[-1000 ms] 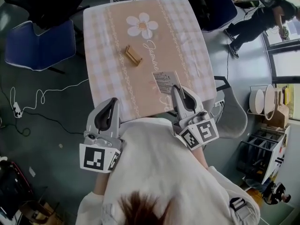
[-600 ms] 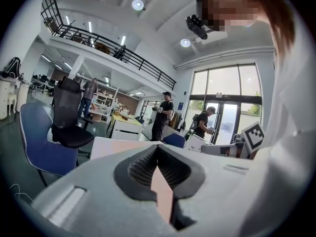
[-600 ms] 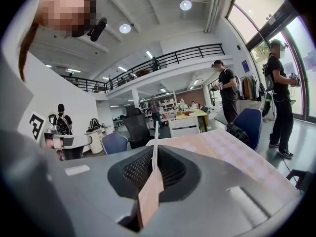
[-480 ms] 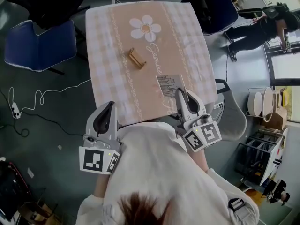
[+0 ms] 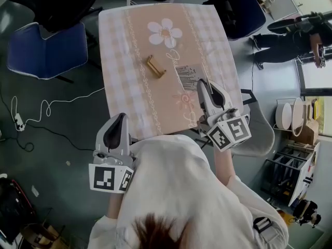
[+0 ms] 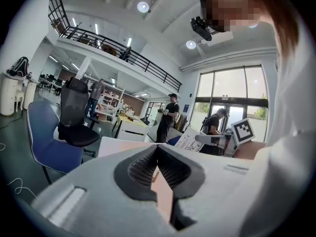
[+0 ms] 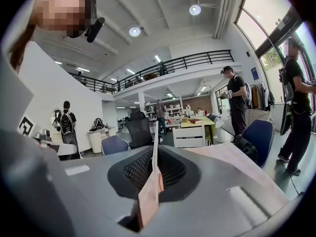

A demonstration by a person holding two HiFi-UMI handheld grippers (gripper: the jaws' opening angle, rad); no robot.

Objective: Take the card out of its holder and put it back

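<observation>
Right gripper view: ribbed right tongs (image 7: 156, 172) pinch thin card (image 7: 155, 135).

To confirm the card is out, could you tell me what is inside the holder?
Nothing shows in the holder; the right gripper holds the card. The slot's bottom is too small to see.
</observation>
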